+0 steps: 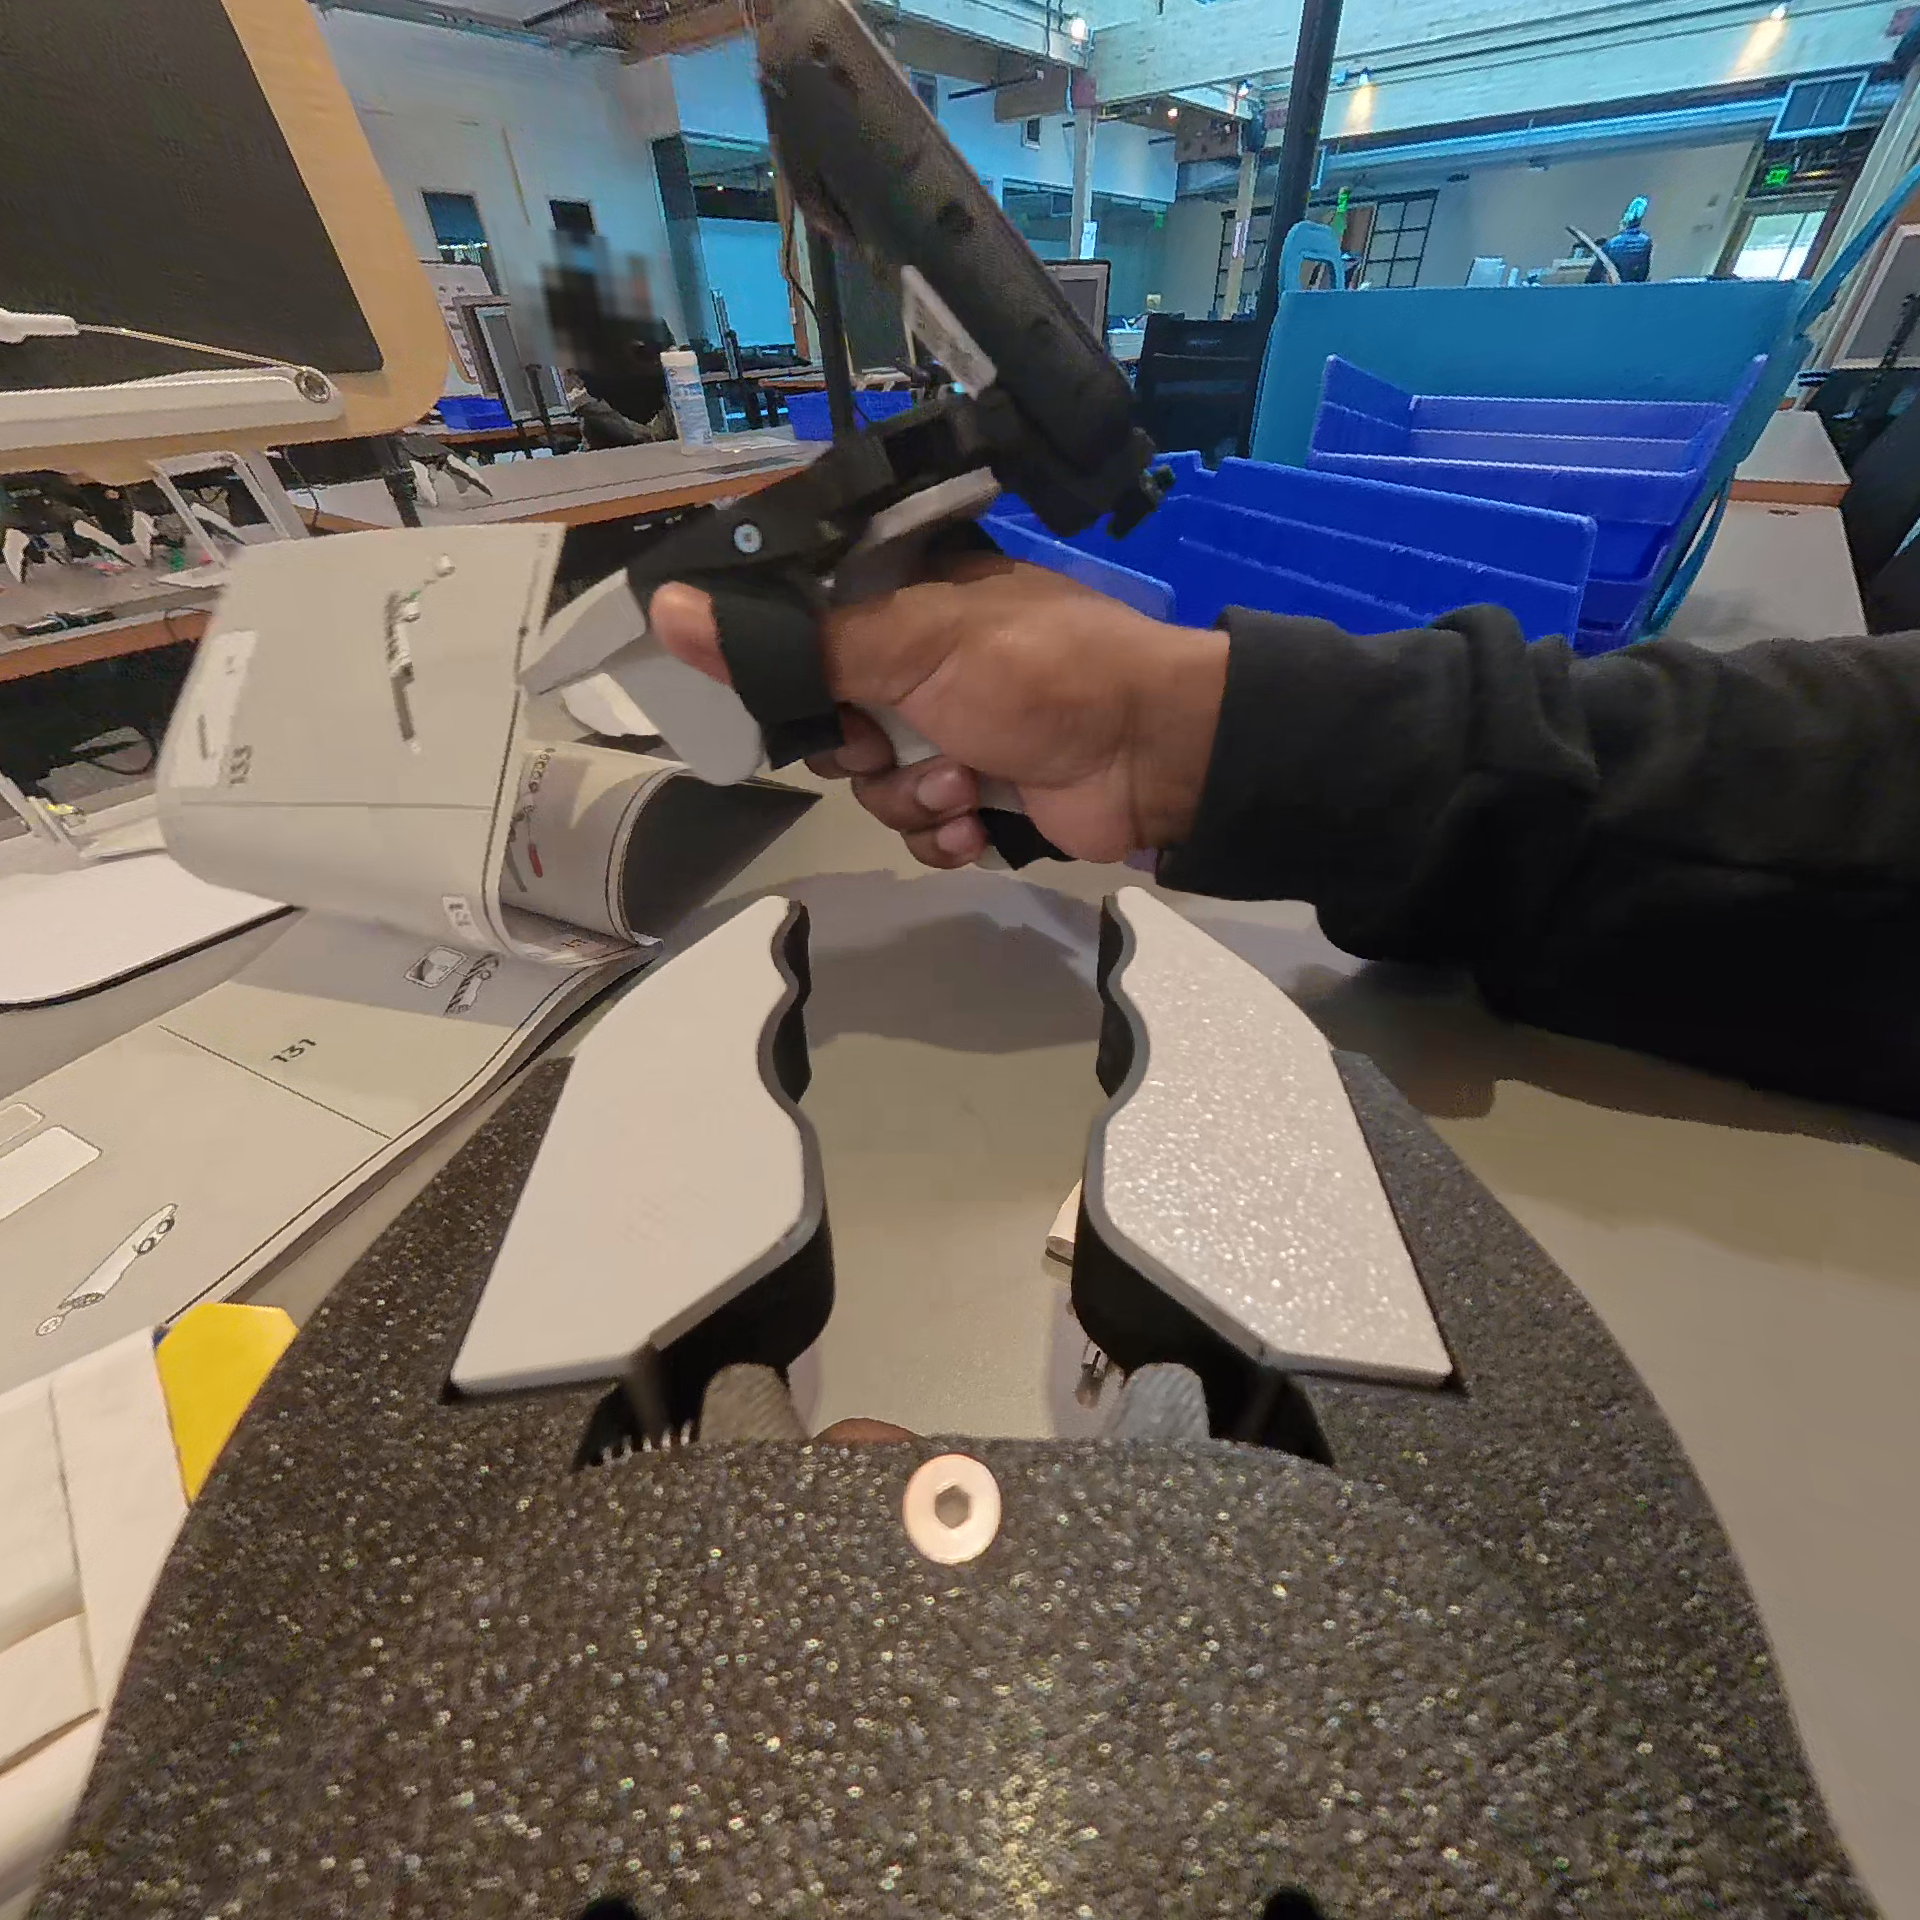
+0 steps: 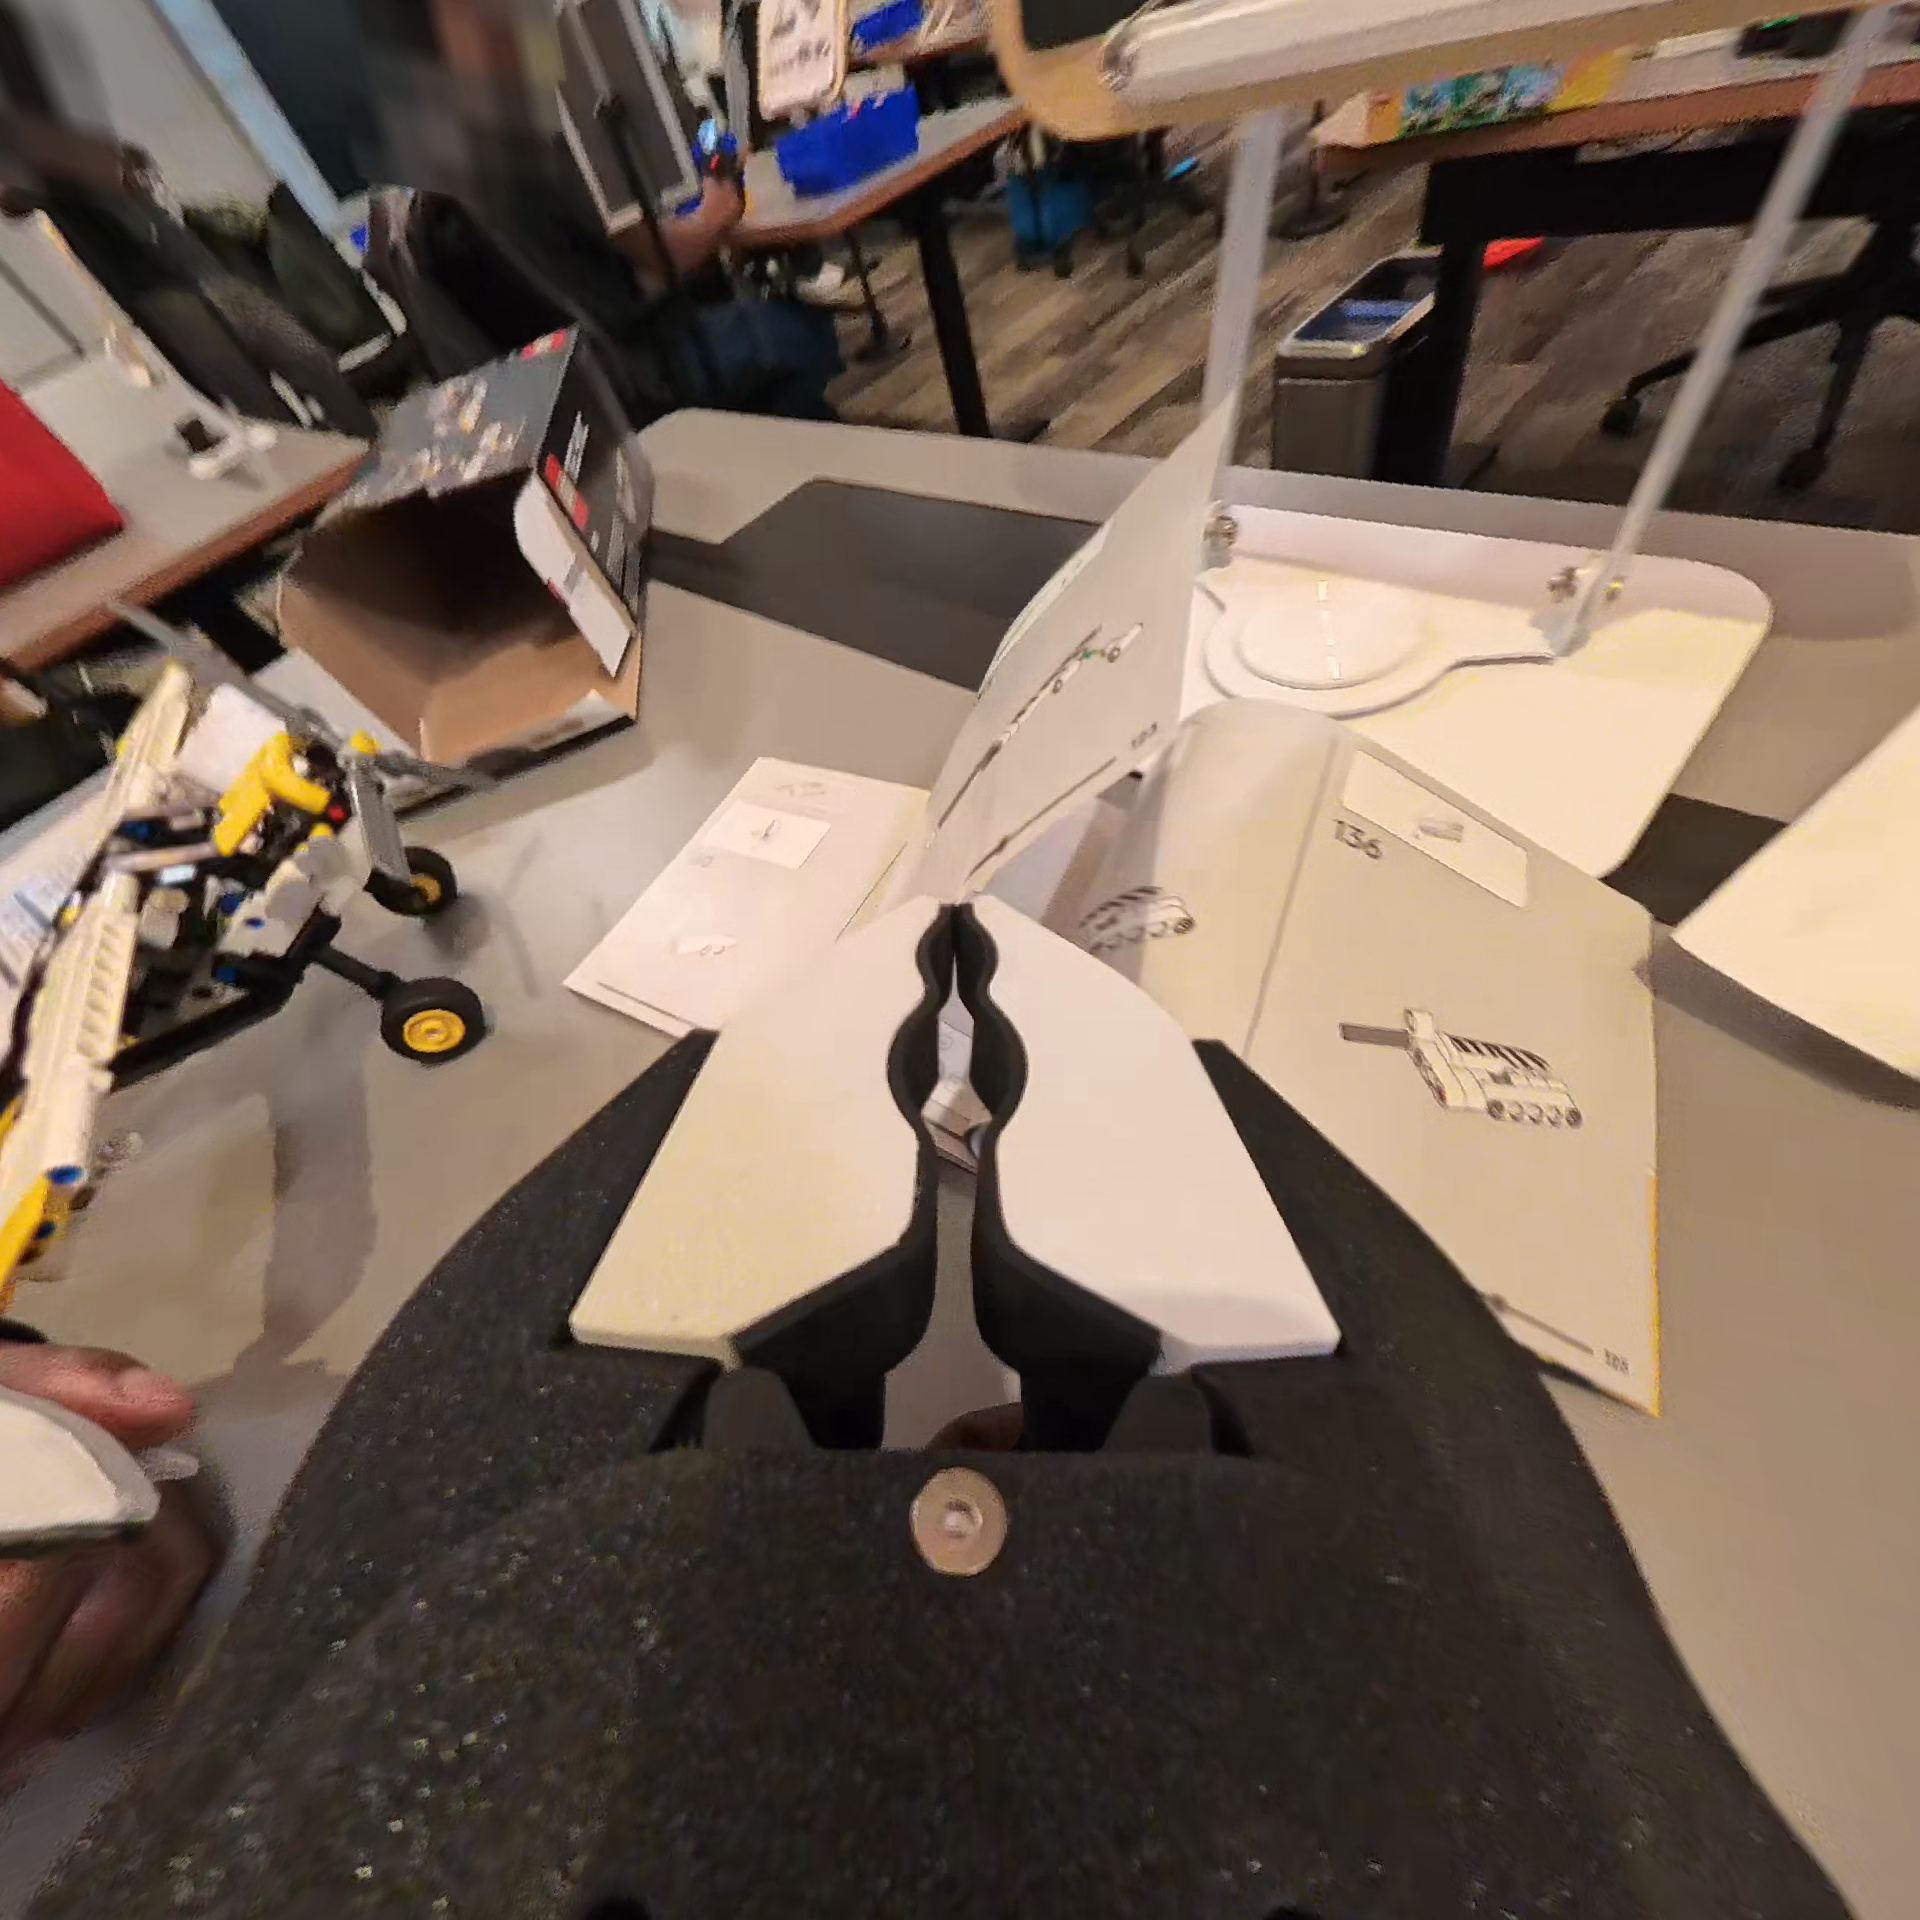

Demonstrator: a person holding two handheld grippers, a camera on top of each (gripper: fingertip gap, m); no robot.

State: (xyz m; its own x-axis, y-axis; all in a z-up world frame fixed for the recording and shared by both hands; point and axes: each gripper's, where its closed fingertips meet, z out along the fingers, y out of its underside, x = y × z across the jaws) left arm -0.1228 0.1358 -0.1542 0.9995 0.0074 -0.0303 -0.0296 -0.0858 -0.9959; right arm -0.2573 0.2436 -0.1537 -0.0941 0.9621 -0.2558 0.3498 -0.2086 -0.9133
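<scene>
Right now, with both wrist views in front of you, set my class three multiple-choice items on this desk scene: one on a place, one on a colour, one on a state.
1. Where does the toy vehicle model stand relative to the open instruction booklet in the right wrist view?
A. To its left
B. On top of it
C. To its right

2. What colour are the stacked bins behind the person's hand in the left wrist view?
A. Red
B. Blue
C. Green

3. How do the jaws of the left gripper stand?
A. Shut on a page
B. Shut on a wheel
C. Open, with only table between them

Answers:
1 A: the model sits left of the booklet.
2 B: the bins behind the hand are blue.
3 C: the left gripper shows bare grey table between its spread fingers.
</scene>
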